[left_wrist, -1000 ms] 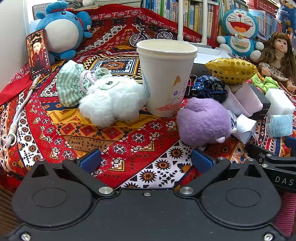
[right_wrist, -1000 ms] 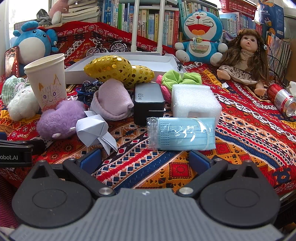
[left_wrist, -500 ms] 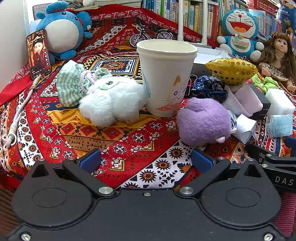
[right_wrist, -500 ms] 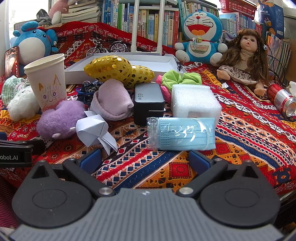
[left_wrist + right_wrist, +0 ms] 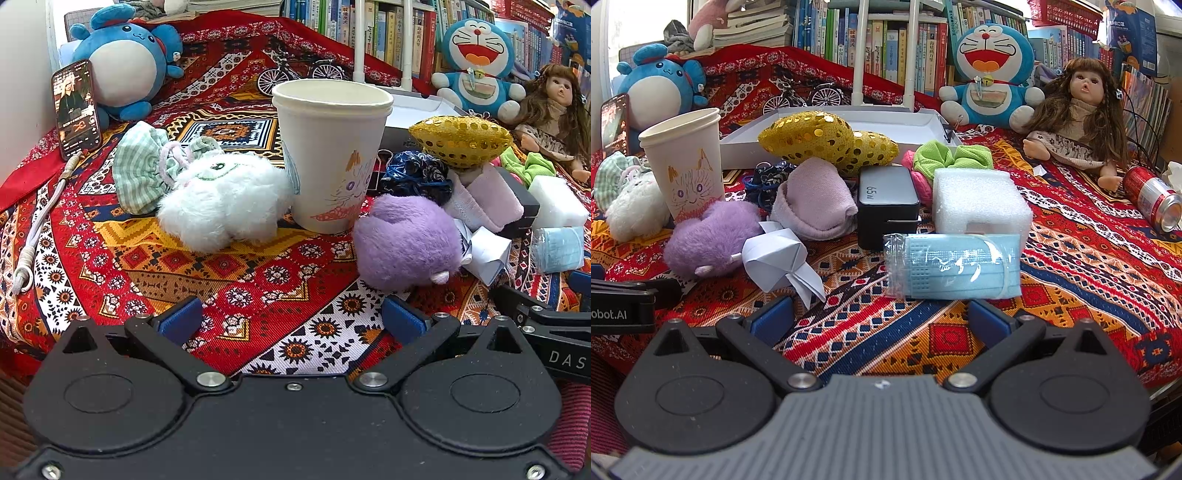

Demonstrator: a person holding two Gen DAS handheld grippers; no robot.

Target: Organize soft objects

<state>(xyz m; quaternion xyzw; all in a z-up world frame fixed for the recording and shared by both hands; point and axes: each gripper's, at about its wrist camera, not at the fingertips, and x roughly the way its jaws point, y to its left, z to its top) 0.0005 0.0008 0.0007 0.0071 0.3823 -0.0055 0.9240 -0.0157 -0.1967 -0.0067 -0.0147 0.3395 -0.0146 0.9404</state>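
Observation:
On the patterned cloth, a white fluffy toy [image 5: 221, 199] lies left of a paper cup [image 5: 332, 151], and a purple fluffy toy [image 5: 406, 240] lies to the cup's right. My left gripper [image 5: 291, 321] is open and empty, low in front of them. In the right wrist view a wrapped blue face mask [image 5: 955, 266] lies just beyond my open, empty right gripper [image 5: 881, 319]. Behind the mask are a white foam block [image 5: 979, 201], a pink sock [image 5: 816, 199], gold sequin pillows [image 5: 812, 136], green scrunchies [image 5: 949, 157] and the purple toy [image 5: 709, 240].
A white tray [image 5: 905, 125] sits at the back, with a black charger [image 5: 886, 206], folded paper [image 5: 779, 258] and a red can [image 5: 1152, 197] around. A doll [image 5: 1082, 118], two blue plush toys [image 5: 990, 74] [image 5: 125, 62], a phone [image 5: 75, 107] and a green checked pouch [image 5: 142, 173] ring the cloth.

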